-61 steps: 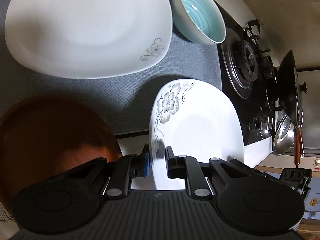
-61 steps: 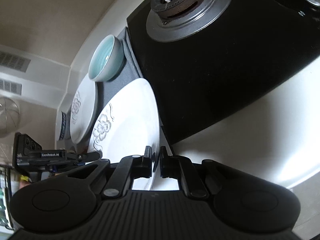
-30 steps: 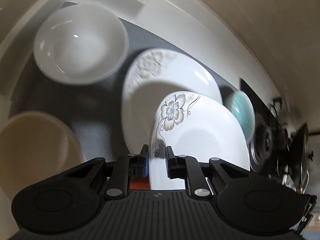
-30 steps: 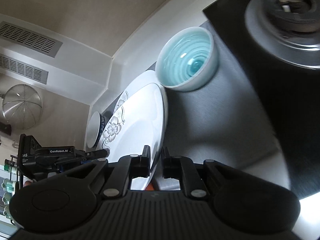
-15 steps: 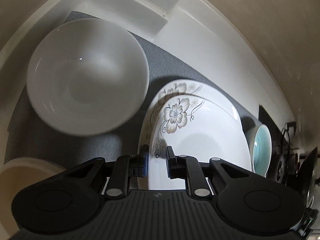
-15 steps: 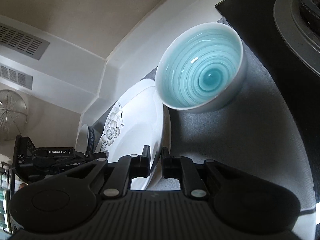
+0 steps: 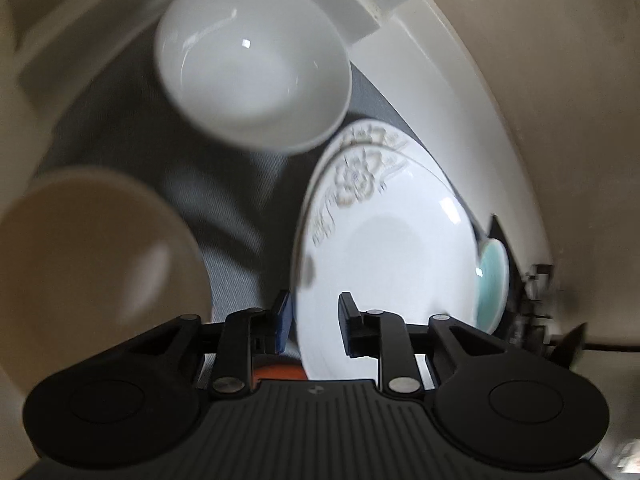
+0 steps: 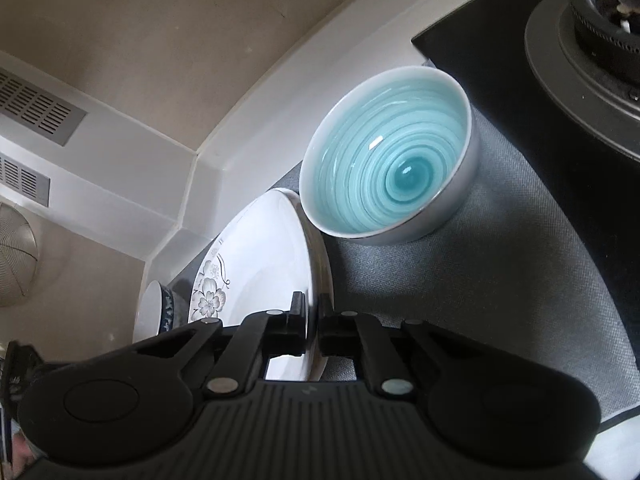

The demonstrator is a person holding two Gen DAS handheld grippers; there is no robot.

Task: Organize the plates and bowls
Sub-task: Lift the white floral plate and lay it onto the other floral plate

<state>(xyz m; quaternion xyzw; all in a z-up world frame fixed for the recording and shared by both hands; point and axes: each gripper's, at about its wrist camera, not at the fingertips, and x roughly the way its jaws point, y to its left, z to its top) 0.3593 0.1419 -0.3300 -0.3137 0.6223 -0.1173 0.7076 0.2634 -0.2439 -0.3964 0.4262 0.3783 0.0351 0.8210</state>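
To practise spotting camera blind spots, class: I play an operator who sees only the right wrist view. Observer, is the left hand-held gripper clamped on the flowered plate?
Observer: No. The left hand-held gripper is open, with one finger on either side of the flowered plate rim.
Operator: What lies to the left of that plate?
Observer: A cream bowl sits on the grey mat, apart from the plate.
Operator: Is there anything beyond that bowl?
Observer: A white bowl sits farther back on the mat, and its inside is empty.
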